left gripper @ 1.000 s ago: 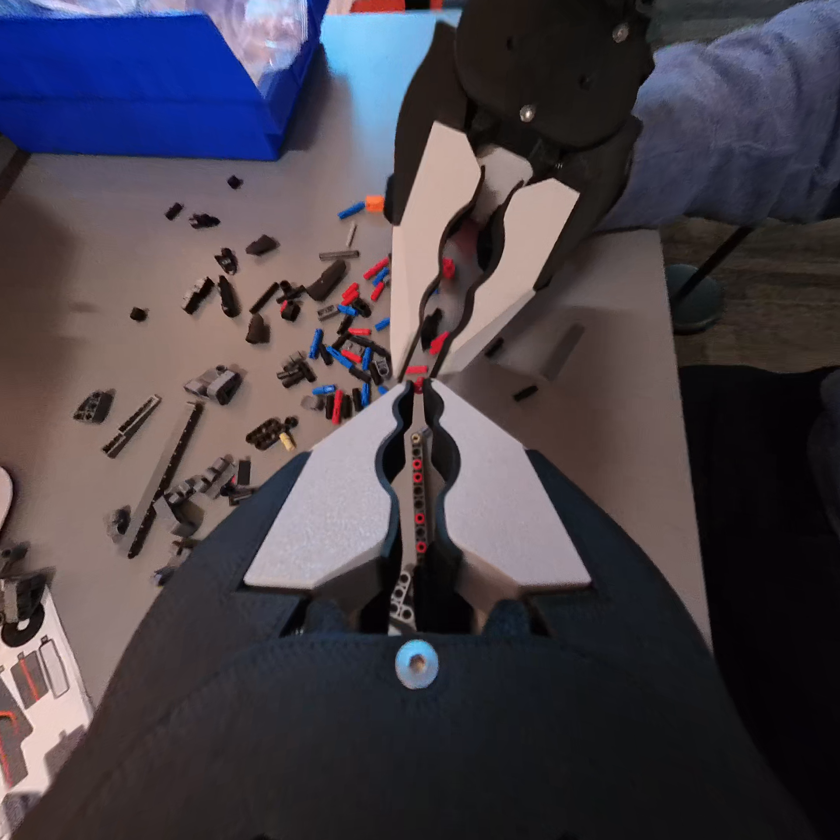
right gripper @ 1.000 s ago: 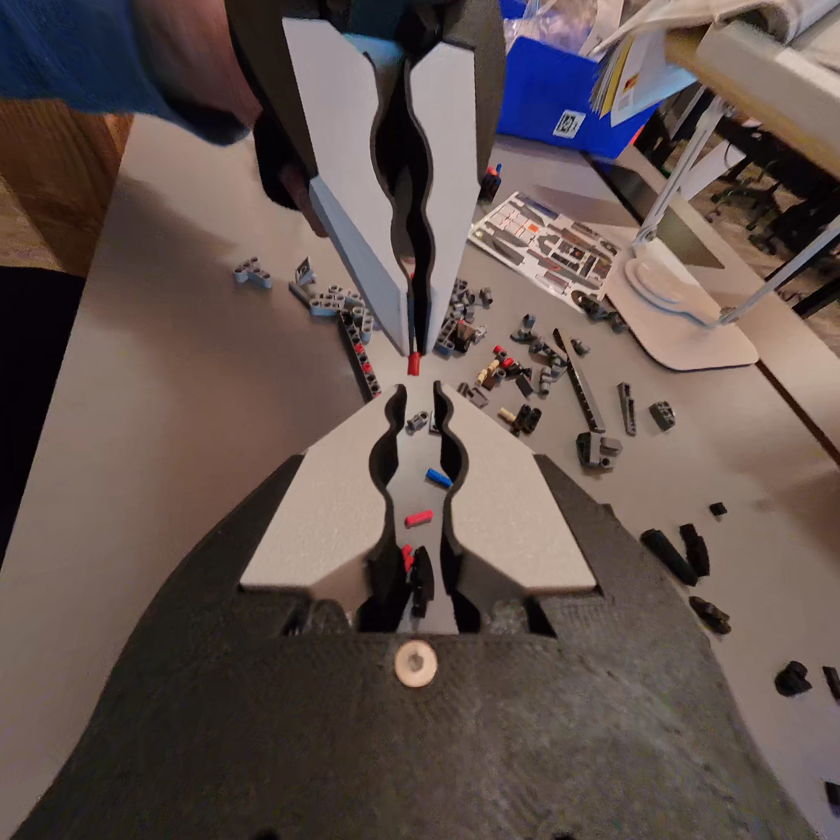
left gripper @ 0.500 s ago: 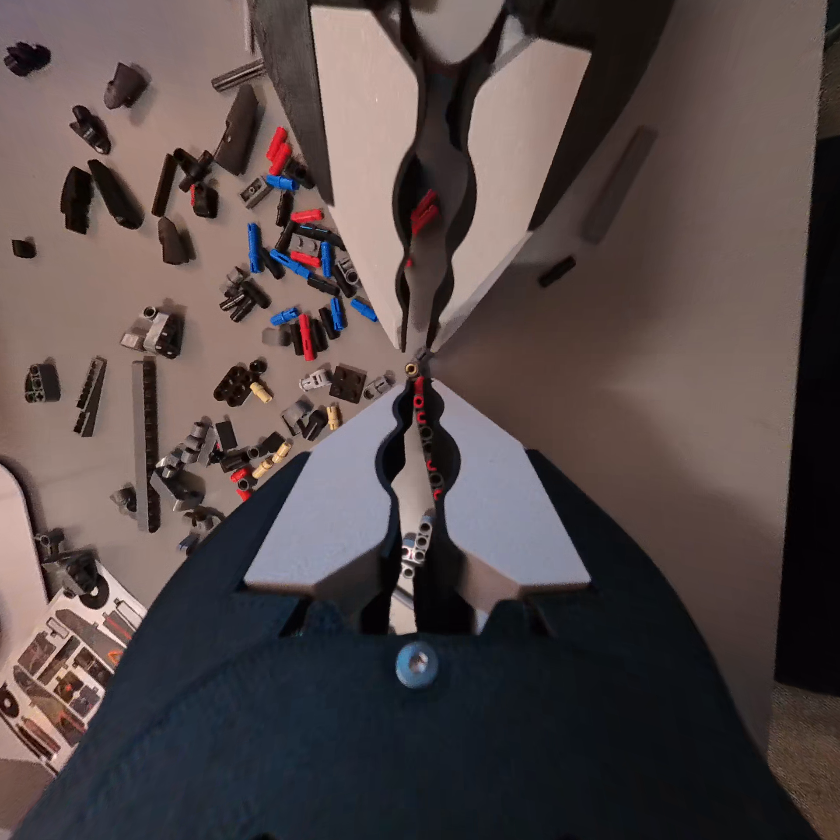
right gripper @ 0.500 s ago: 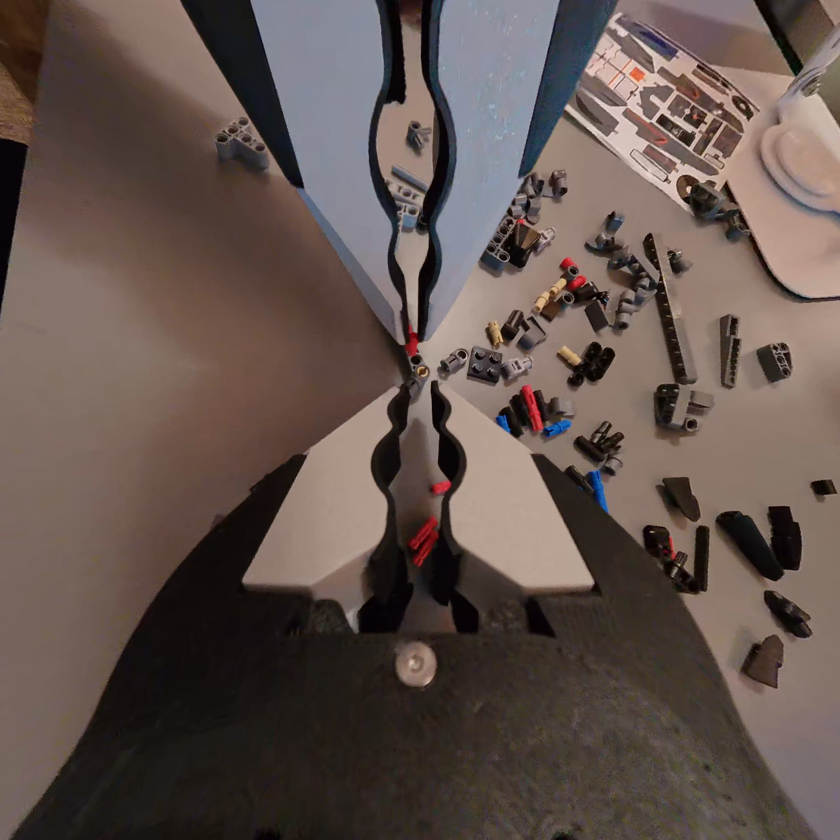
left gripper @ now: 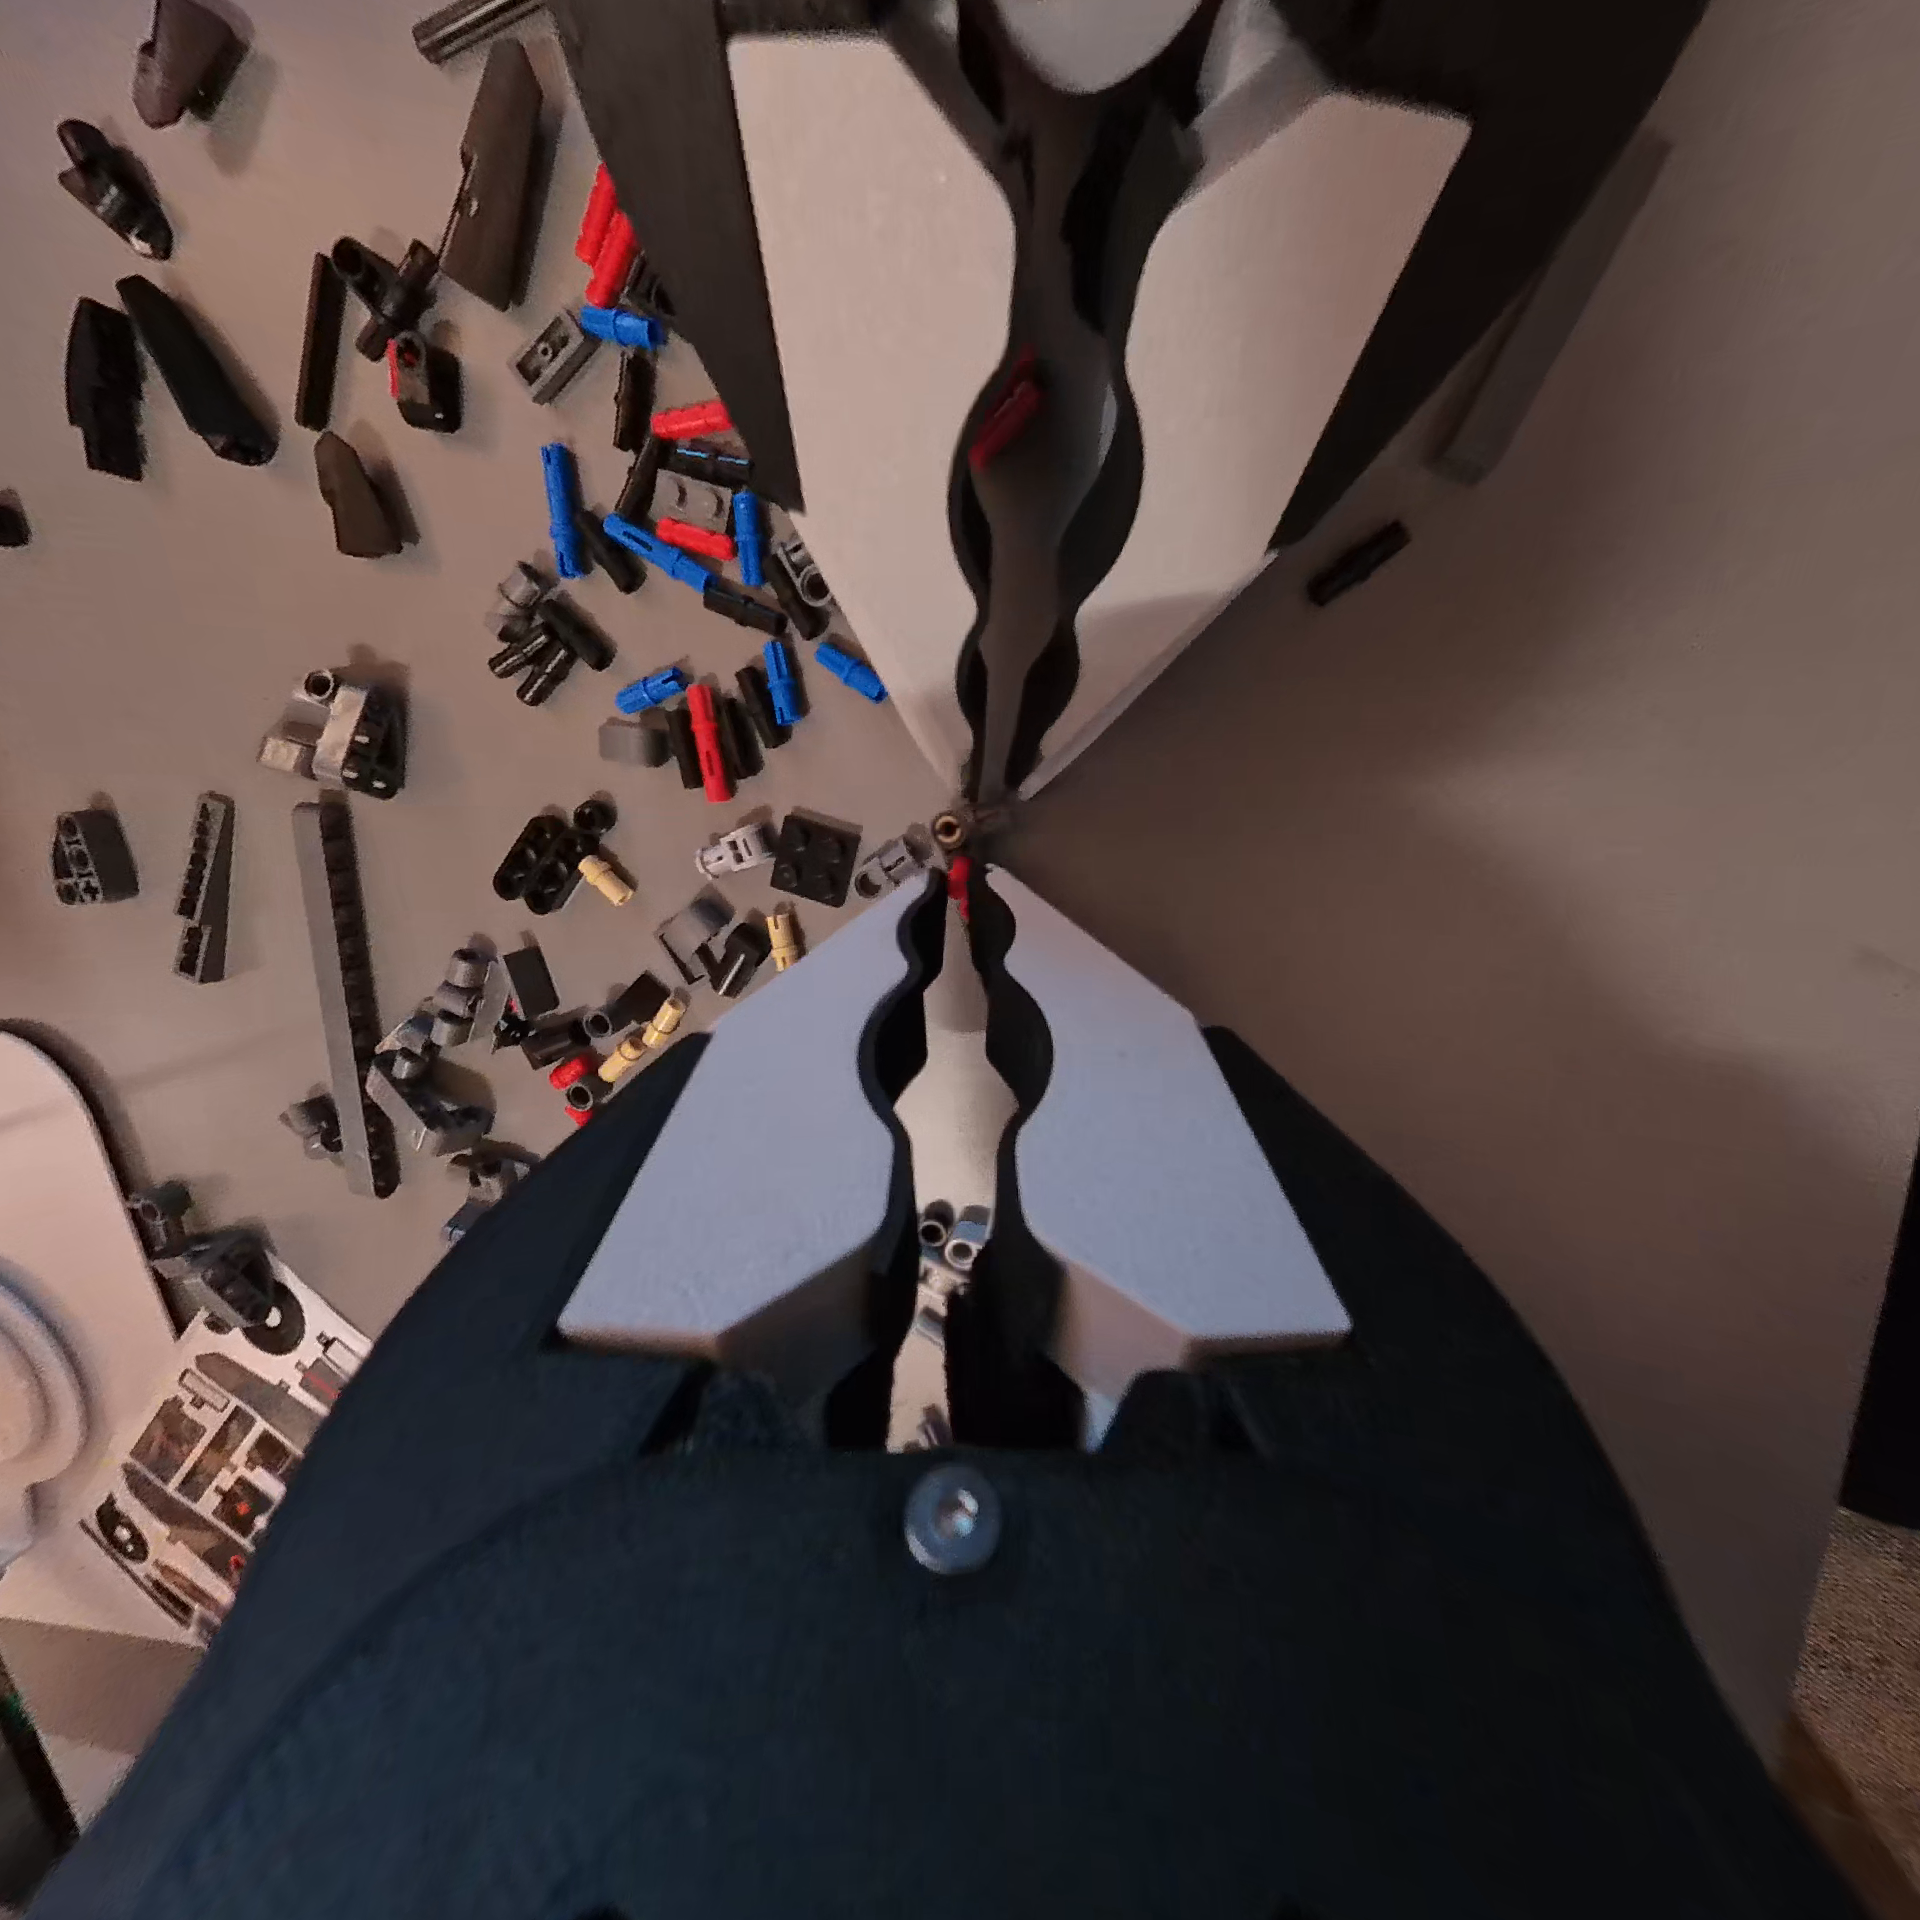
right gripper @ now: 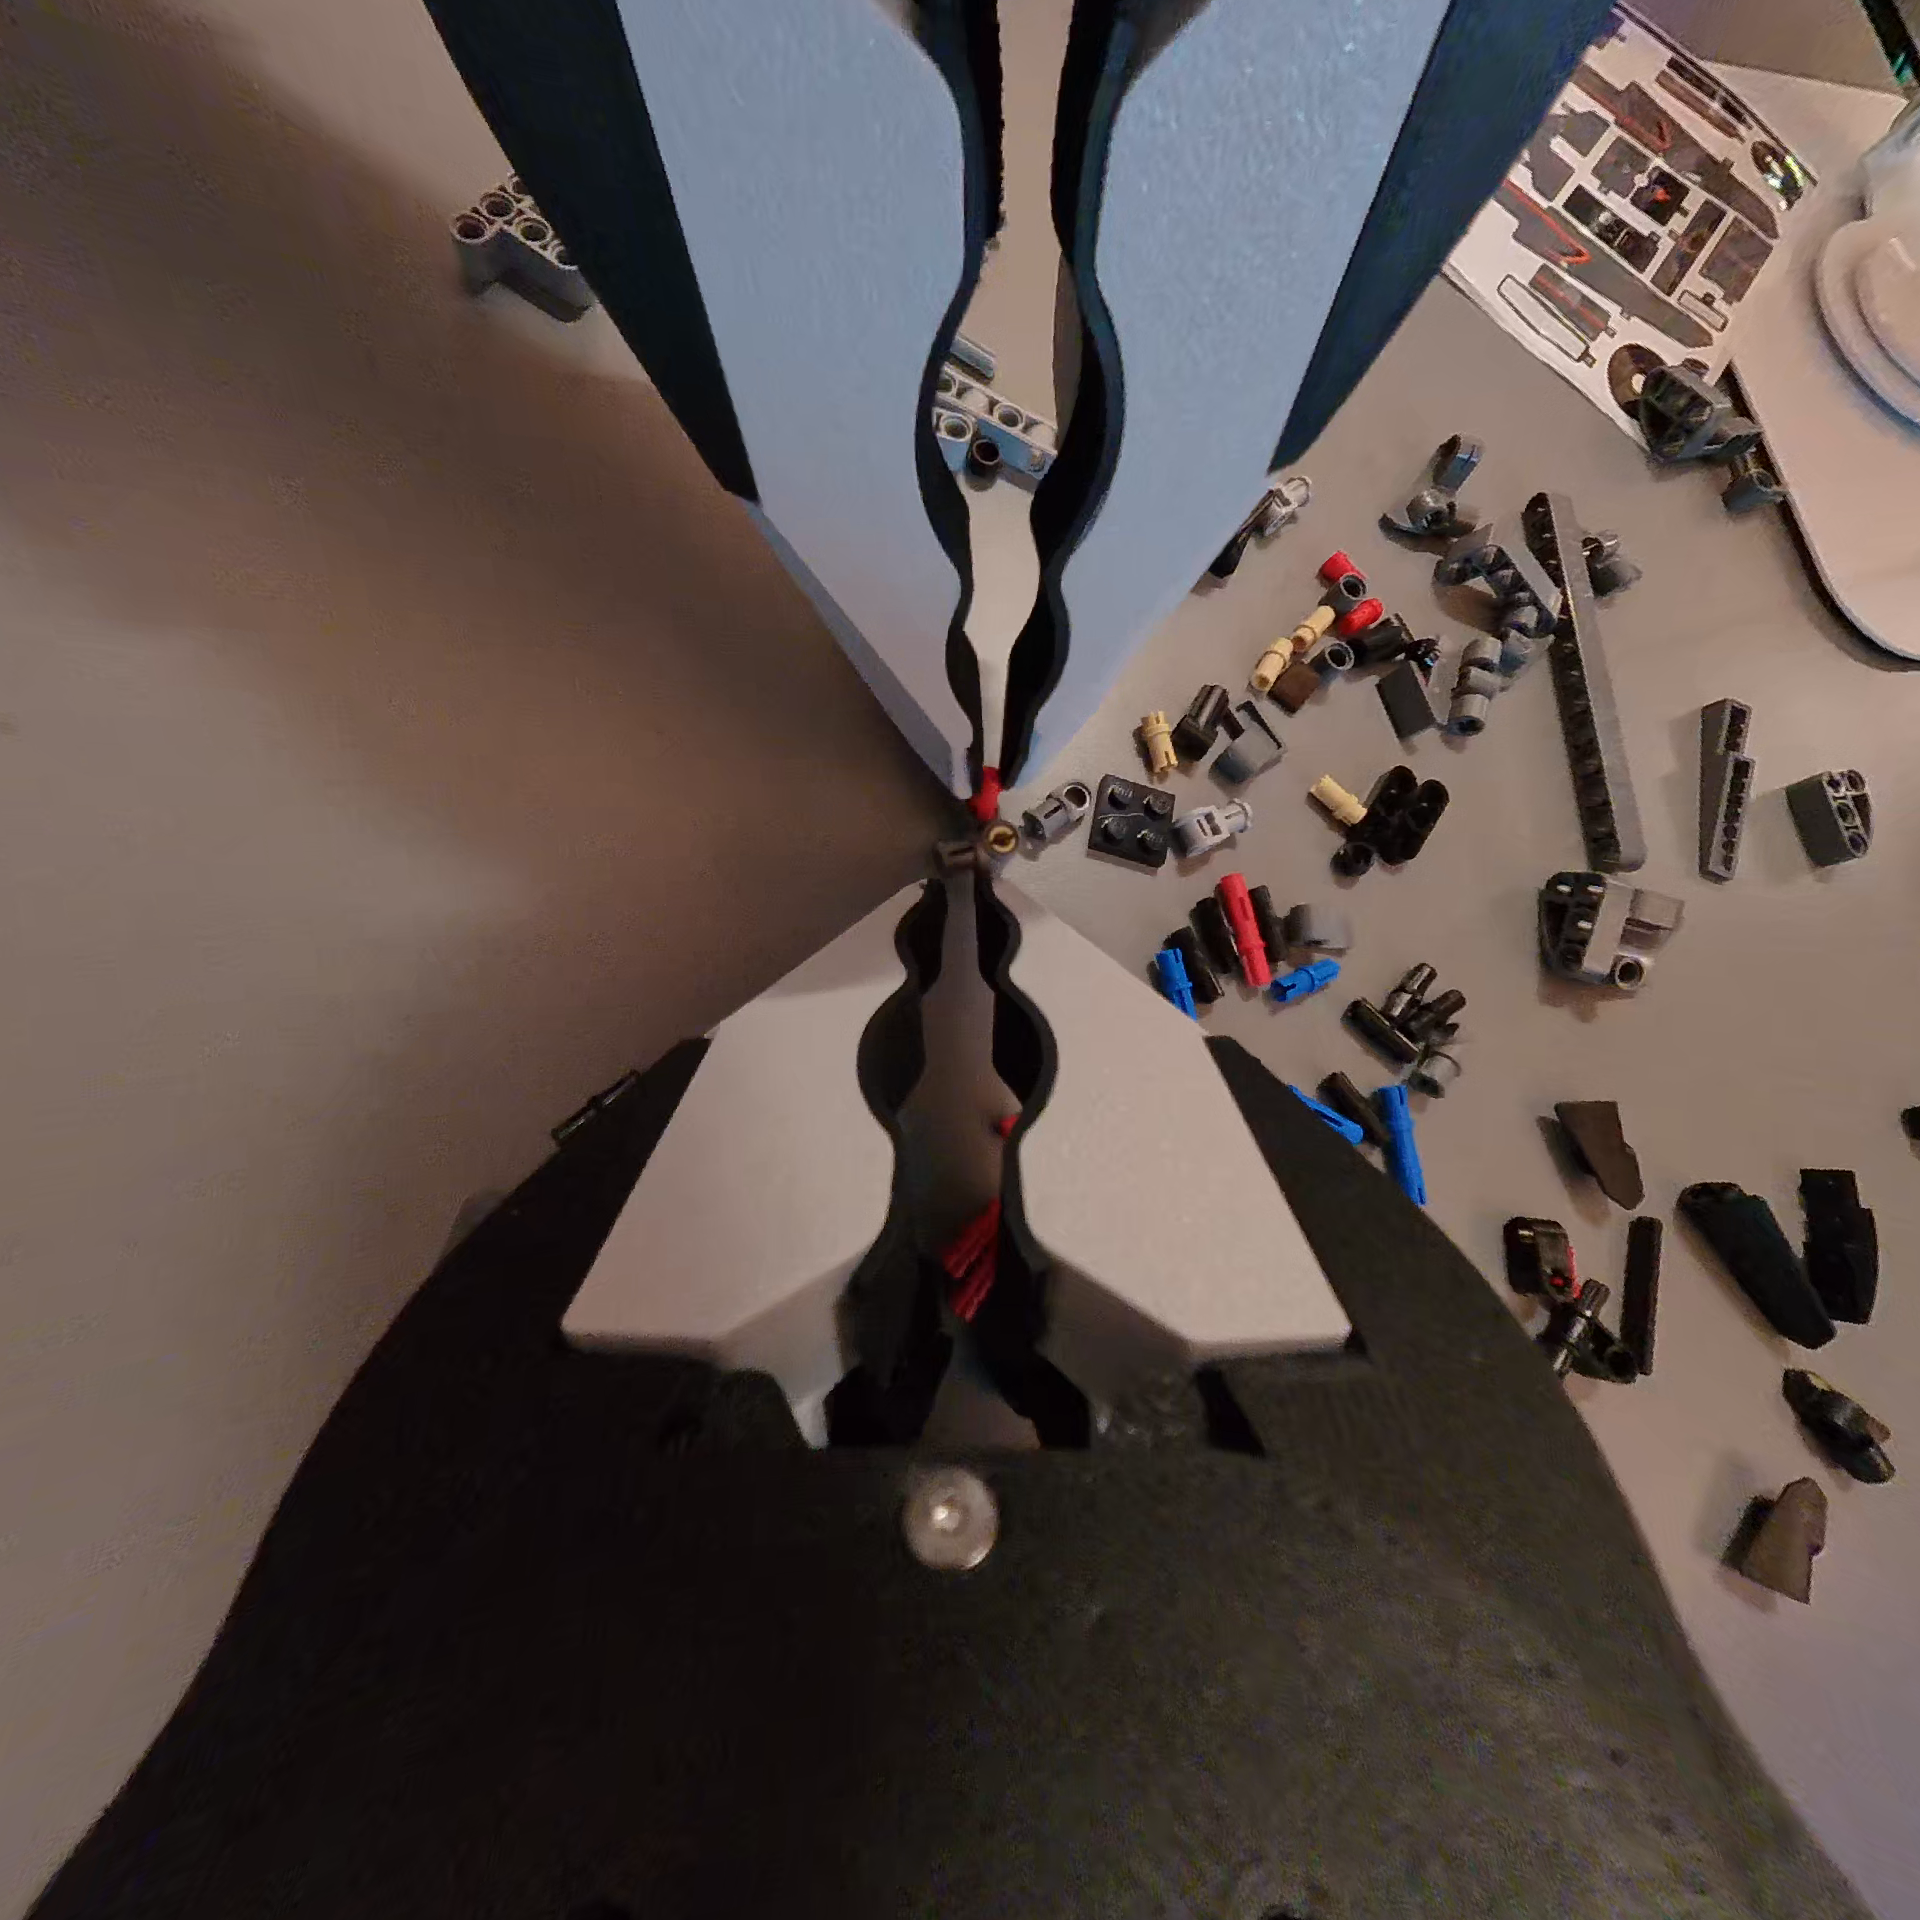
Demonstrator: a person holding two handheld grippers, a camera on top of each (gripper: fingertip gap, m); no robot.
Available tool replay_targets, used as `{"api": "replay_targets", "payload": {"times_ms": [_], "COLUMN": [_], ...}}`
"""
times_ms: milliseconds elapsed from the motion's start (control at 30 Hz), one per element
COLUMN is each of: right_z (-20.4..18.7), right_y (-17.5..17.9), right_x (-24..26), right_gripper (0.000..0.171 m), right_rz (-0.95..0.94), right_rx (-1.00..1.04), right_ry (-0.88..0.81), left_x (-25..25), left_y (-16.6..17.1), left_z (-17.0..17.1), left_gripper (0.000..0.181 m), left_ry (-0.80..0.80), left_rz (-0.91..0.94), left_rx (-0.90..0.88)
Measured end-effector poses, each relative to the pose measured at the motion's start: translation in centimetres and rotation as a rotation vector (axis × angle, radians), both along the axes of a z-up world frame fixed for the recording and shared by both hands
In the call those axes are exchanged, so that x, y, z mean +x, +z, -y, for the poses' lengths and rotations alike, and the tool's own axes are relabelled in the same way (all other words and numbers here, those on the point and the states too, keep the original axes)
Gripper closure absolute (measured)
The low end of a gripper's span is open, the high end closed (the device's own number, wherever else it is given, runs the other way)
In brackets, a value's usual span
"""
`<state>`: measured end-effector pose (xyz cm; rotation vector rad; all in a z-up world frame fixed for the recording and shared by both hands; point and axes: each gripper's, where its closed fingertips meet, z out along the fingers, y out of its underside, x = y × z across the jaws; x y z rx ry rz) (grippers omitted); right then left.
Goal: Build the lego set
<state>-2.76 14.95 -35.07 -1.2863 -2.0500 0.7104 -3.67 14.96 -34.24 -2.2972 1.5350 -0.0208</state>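
Note:
My left gripper (left gripper: 961,883) is shut on a black lego beam with red pins, seen edge-on; a red pin (left gripper: 958,891) sticks out at its tip. My right gripper (right gripper: 961,883) is shut on a small dark connector (right gripper: 961,854) with a tan hole. The two grippers meet tip to tip just above the grey table. The connector (left gripper: 951,828) touches the beam's red pin end (right gripper: 985,795). The right gripper (left gripper: 992,784) comes in from the top of the left wrist view. The left gripper (right gripper: 987,774) comes in from the top of the right wrist view.
Loose black, grey, blue, red and tan pieces (left gripper: 665,582) lie left of the tips; they show to the right in the right wrist view (right gripper: 1247,935). A long grey beam (left gripper: 348,997), a printed sheet (right gripper: 1631,208) and a white lamp base (left gripper: 62,1195) lie beyond. The table edge (left gripper: 1860,1247) is right. Left and right tips are no more than a few centimetres apart.
Both grippers have tilted down over the table and closed in until their tips meet. The right gripper, slightly open a second ago, now pinches the small connector against the beam's pin.

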Motion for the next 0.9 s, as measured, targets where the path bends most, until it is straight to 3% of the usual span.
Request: {"api": "replay_targets", "payload": {"times_ms": [900], "right_z": [-1.6], "right_y": [0.7], "right_x": [-0.3], "right_gripper": [0.163], "right_rz": [0.001], "right_rx": [-0.137], "right_ry": [-0.072], "left_x": [-0.1], "left_y": [-0.1], "left_z": [-0.9], "left_gripper": [0.179], "left_ry": [0.009], "left_rz": [-0.036], "left_rx": [-0.045]}}
